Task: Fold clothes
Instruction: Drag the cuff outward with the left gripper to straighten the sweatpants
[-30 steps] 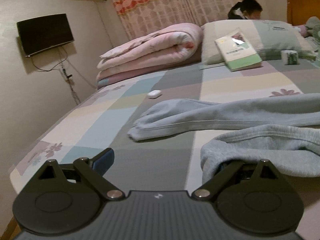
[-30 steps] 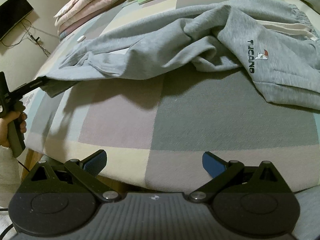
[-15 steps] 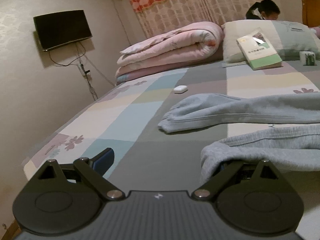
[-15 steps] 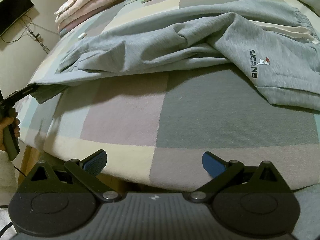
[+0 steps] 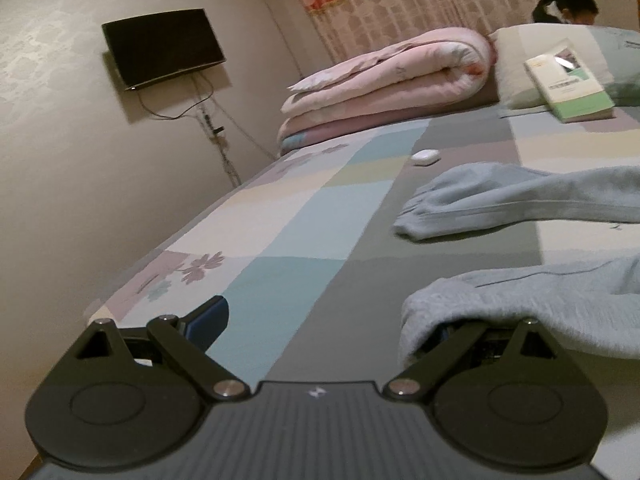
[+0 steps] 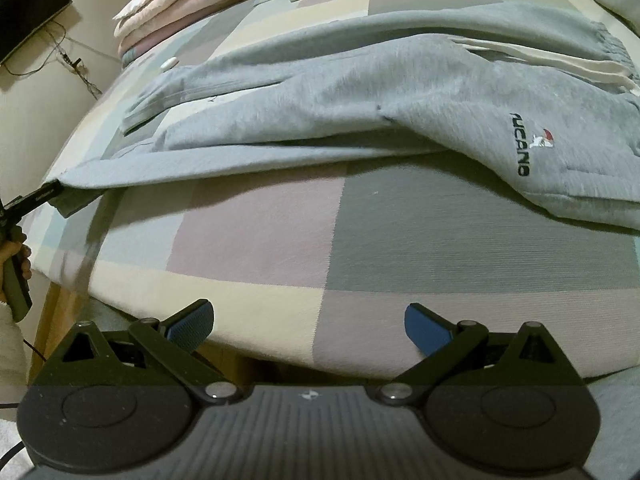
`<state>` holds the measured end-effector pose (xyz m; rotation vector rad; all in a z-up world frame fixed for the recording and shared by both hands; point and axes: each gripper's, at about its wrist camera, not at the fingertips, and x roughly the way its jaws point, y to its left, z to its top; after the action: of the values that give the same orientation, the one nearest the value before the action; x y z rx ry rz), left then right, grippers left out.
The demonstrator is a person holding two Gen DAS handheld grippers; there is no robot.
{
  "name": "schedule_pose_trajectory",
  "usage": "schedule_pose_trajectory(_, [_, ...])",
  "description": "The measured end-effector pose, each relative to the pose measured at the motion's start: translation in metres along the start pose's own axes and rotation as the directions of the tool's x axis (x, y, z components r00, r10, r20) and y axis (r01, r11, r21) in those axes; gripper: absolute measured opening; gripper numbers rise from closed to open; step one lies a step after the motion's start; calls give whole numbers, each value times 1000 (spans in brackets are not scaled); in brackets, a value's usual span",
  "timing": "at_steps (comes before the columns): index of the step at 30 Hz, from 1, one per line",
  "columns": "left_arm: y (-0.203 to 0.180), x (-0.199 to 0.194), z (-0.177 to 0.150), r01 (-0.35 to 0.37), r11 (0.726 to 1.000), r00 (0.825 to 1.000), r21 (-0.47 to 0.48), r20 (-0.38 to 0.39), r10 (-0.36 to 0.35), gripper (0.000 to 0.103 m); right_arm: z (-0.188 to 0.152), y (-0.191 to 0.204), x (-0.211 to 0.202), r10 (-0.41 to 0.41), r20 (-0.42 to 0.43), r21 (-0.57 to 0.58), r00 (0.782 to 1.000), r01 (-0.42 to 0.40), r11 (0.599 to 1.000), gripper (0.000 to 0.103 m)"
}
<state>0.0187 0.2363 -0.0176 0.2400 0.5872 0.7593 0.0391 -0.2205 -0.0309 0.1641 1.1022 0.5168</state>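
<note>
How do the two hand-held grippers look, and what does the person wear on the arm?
Both the left gripper and the right gripper are black, with round disc housings, silver pivot screws, a ribbed centre plate bearing a small white mark, and blue textured pads. A white knitted sleeve shows.

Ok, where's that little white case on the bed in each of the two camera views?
Left wrist: the white case lies mid-frame, right of centre, on a grey patch just beyond the sweatpants' far cuff.
Right wrist: the case is upper left, above the same cuff.
Shared landmark: the pink rolled quilt behind it.
</note>
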Motion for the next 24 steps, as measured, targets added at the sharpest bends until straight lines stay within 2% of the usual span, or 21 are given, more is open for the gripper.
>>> schedule_pose_trajectory(7, [13,15,-8,-20,1000,1000,-1,-23,20,95,0,7,-1,-8,-5,-14,1000,7,1000,103])
schedule_pose_trajectory(15, [23,17,0,-31,1000,999,-3,20,31,95,2,14,0,-19,-10,-19,1000,19,1000,103])
schedule_pose_trajectory(24, [30,26,-31,4,1000,997,6,-74,-3,96,4,17,5,-15,-28,-24,999,14,1000,103])
